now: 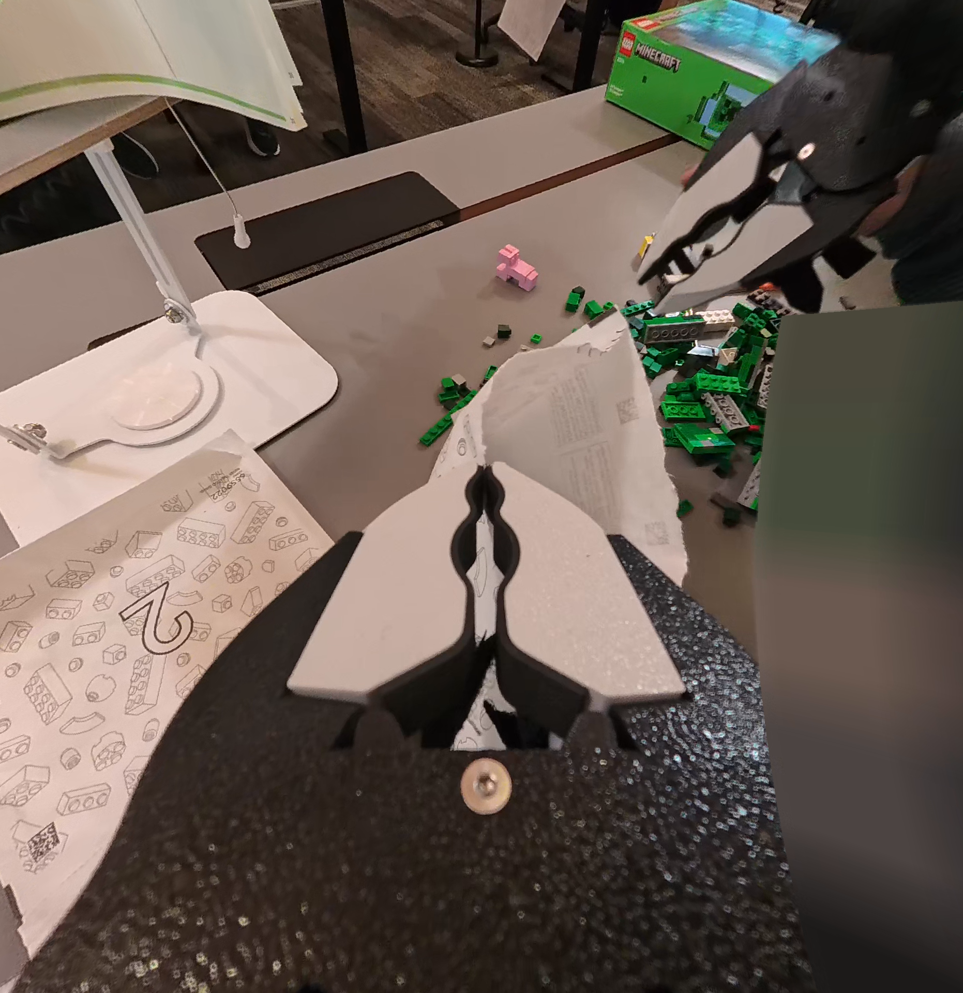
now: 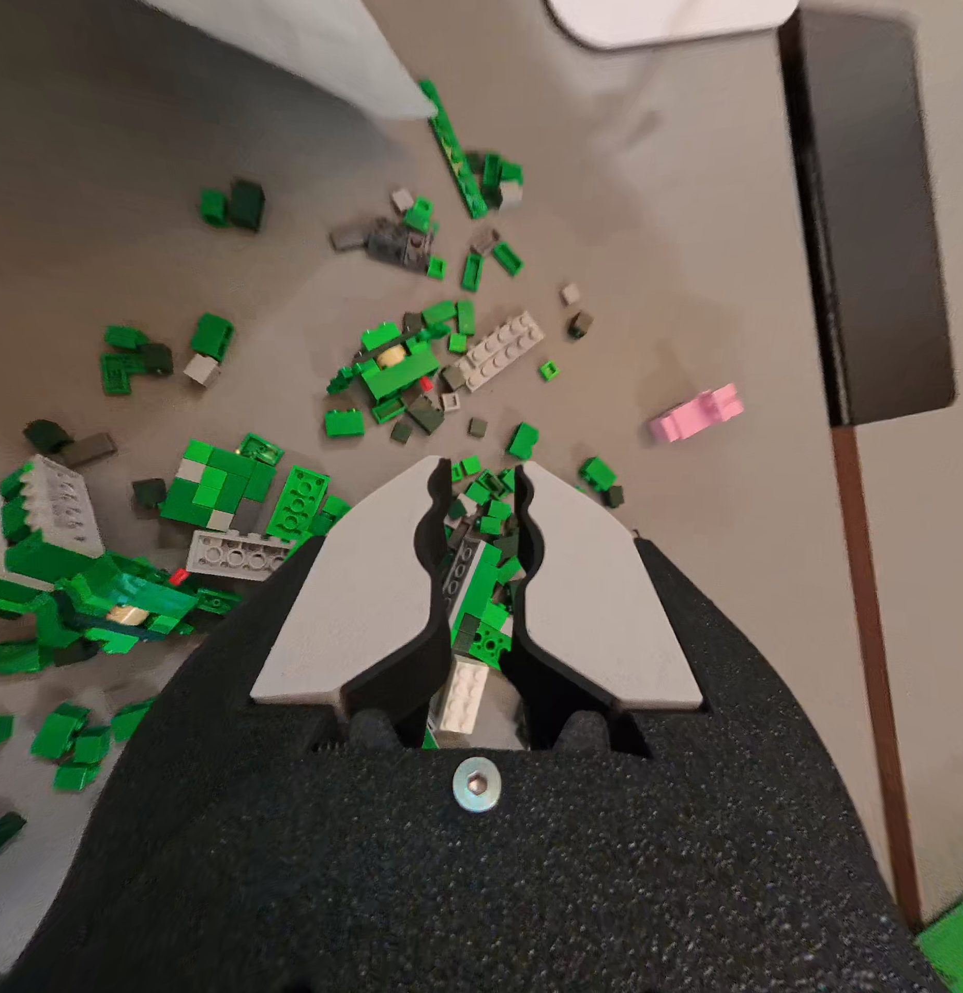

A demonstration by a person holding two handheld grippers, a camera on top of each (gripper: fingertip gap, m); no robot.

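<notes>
My left gripper [image 1: 484, 470] is shut on a torn white paper bag [image 1: 576, 419], which it holds up above the grey table [image 1: 372, 333]. The bag's ragged open end stands up past the fingertips. My right gripper [image 2: 482, 465] is open and empty, hovering over a heap of green and grey toy bricks [image 2: 393, 365]. It also shows in the left wrist view [image 1: 667, 290], at the upper right above the same bricks [image 1: 705, 387]. A small pink brick animal [image 1: 516, 268] stands apart from the heap; it also shows in the right wrist view [image 2: 697, 414].
A second white paper bag printed with brick outlines [image 1: 119, 618] lies flat at the left. A white stand base [image 1: 162, 387] with a slim post sits behind it, holding an open booklet [image 1: 146, 59]. A green toy box [image 1: 699, 70] stands at the far right. A black inset panel [image 1: 329, 225] lies in the table. My right fingertips sit around 25 cm from my left ones. My right gripper is the nearer one to the small pink brick animal [image 1: 516, 268]: about 12 cm, against 30 cm.
</notes>
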